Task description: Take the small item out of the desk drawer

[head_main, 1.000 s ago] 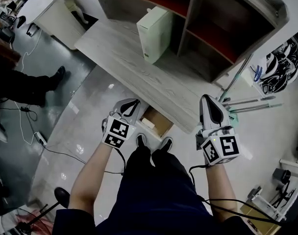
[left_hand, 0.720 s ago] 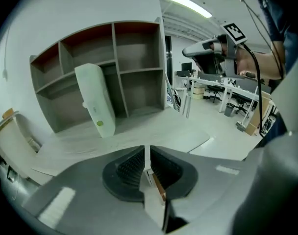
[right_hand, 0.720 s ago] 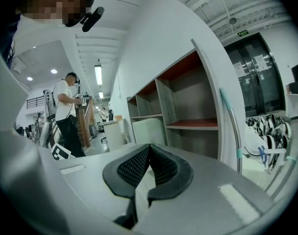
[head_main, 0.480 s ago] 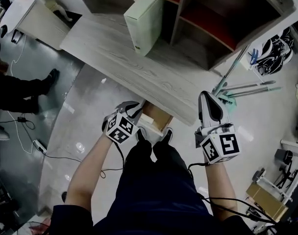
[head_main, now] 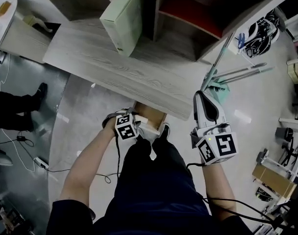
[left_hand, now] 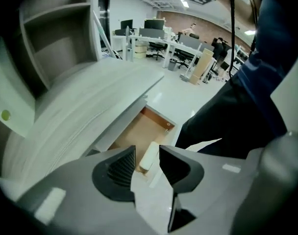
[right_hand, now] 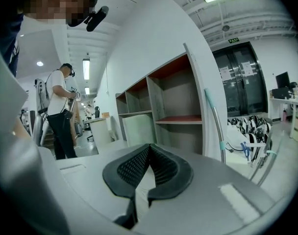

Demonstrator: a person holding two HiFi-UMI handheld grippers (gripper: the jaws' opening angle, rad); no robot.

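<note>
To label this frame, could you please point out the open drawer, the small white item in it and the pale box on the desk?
open drawer (left_hand: 132,133), left gripper view, bare wooden bottom.
small white item (left_hand: 149,155), left gripper view, its middle.
pale box (head_main: 120,21), head view, its broad side.

Two tongs, one drawer, one small item.

Grey wood-grain desk: pale box stands upright at far left, in front of open shelf unit along the far edge. Drawer under near edge stands open; small pale item lies on its brown bottom.
</note>
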